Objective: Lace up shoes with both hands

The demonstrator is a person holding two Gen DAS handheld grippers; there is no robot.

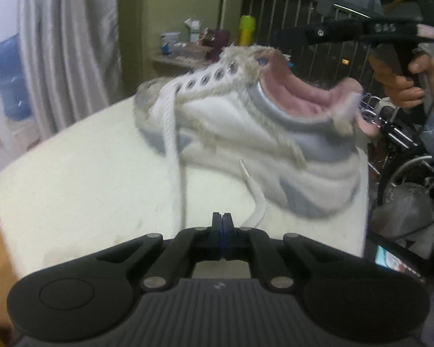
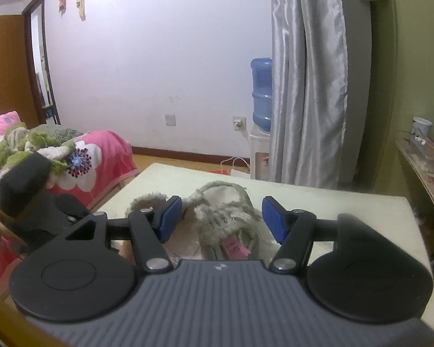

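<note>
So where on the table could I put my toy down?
The table looks bare left of the shoe, out to its left edge. Right in front of the left claw it's crowded: the lace hangs there, beside the shoe.

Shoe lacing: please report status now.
Left gripper shut, lace beside it, grip unclear. Right gripper open above shoe. Upper eyelets empty. Nothing in the way.

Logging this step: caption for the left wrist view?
Left gripper shut beside the white lace trailing from the shoe on the table.
</note>
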